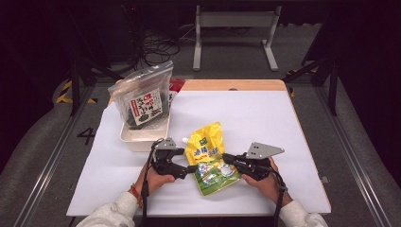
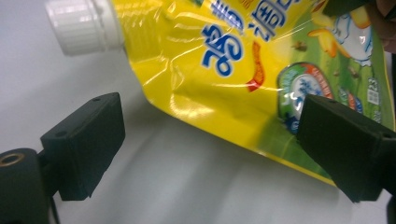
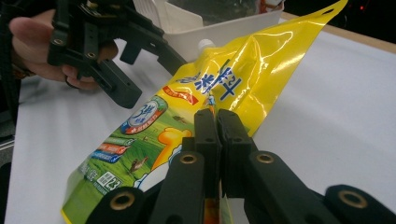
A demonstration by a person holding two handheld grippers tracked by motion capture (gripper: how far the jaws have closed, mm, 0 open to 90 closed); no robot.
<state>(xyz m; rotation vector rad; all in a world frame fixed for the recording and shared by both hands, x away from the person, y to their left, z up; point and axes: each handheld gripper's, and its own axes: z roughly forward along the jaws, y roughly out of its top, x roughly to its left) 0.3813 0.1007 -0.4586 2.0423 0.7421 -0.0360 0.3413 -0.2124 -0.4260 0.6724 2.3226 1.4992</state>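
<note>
A yellow and green spouted pouch [image 1: 208,156] with a white screw cap [image 1: 185,140] lies near the front of the white table [image 1: 265,123]. My right gripper [image 1: 227,158] is shut on the pouch's right edge. In the right gripper view its jaws [image 3: 216,114] pinch the foil, and the pouch [image 3: 233,79] tilts up from them. My left gripper [image 1: 191,168] stands open at the pouch's left edge. In the left gripper view the jaws [image 2: 210,116] are spread wide. The pouch [image 2: 243,70] and its cap [image 2: 81,25] lie just beyond them, with no pad pressing on the pouch.
A white tray [image 1: 137,140] stands at the left behind the pouch. It holds an upright clear bag of dark contents [image 1: 142,101], with a red packet [image 1: 176,85] behind. The table's wooden far edge [image 1: 231,85] runs across the back. A metal frame [image 1: 234,21] stands on the floor beyond.
</note>
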